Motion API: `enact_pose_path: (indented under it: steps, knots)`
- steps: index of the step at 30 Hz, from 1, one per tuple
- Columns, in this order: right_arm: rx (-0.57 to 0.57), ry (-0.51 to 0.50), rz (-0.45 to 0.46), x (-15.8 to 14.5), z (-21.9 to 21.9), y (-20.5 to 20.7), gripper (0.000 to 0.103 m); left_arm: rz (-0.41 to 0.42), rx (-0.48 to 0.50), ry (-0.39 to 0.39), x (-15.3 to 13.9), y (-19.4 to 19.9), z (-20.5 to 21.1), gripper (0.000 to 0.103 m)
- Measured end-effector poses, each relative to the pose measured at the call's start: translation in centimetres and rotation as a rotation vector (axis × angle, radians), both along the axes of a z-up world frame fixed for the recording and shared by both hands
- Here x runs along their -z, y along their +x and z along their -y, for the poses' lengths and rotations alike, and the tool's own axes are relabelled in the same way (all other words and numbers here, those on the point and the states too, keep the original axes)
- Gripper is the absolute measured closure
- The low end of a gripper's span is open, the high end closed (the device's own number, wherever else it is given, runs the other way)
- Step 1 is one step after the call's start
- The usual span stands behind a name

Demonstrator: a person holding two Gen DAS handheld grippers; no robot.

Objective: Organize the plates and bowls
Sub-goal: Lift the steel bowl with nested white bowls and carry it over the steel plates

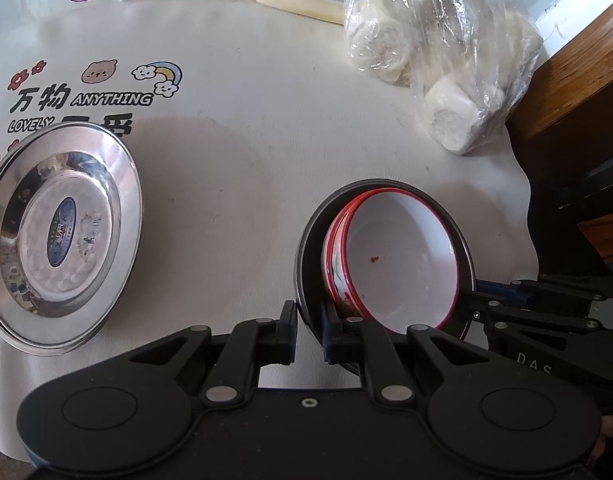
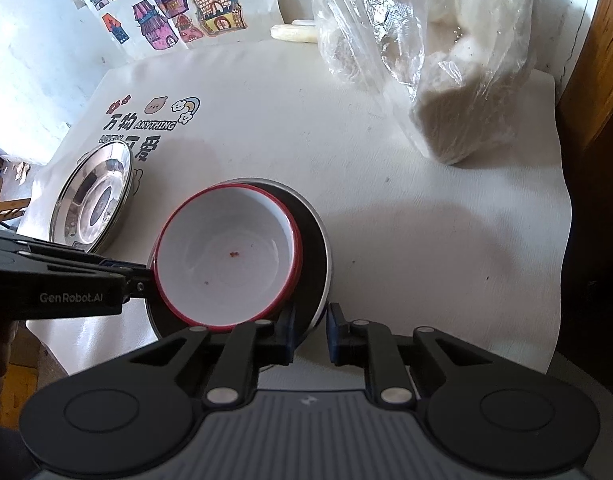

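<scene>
We see both tools clamped narrow on one dark plate [image 2: 318, 248]: the left tool [image 1: 309, 326] pinches its near-left rim, the right tool [image 2: 309, 330] its near-right rim. A red-rimmed white bowl [image 2: 226, 256] sits in it. The steel plate [image 1: 62, 236] lies apart on the desk [image 1: 266, 120].

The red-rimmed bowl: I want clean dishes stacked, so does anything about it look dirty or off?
Yes. The red-rimmed bowl has a small reddish speck near the middle of its white inside, plus a fainter one nearby. It also sits off-centre in the dark plate under it, pushed toward one side.
</scene>
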State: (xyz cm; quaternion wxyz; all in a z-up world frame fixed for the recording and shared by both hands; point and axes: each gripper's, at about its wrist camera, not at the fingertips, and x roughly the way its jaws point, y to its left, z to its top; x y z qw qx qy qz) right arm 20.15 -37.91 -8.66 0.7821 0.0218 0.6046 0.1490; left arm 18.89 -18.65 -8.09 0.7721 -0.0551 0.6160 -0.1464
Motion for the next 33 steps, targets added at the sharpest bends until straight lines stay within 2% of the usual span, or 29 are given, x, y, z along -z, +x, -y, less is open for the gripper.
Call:
enact_pose_path:
  steps: [13,33]
  knots:
    - [0.043,-0.014,0.06,-2.3,-2.3,-0.4,0.085,0.048,0.023,-0.058,-2.0,0.8,-3.3,0.091]
    - [0.043,-0.005,0.124,-3.4,-11.1,-0.6,0.085,0.093,0.022,-0.081,-4.2,2.6,-12.7,0.091]
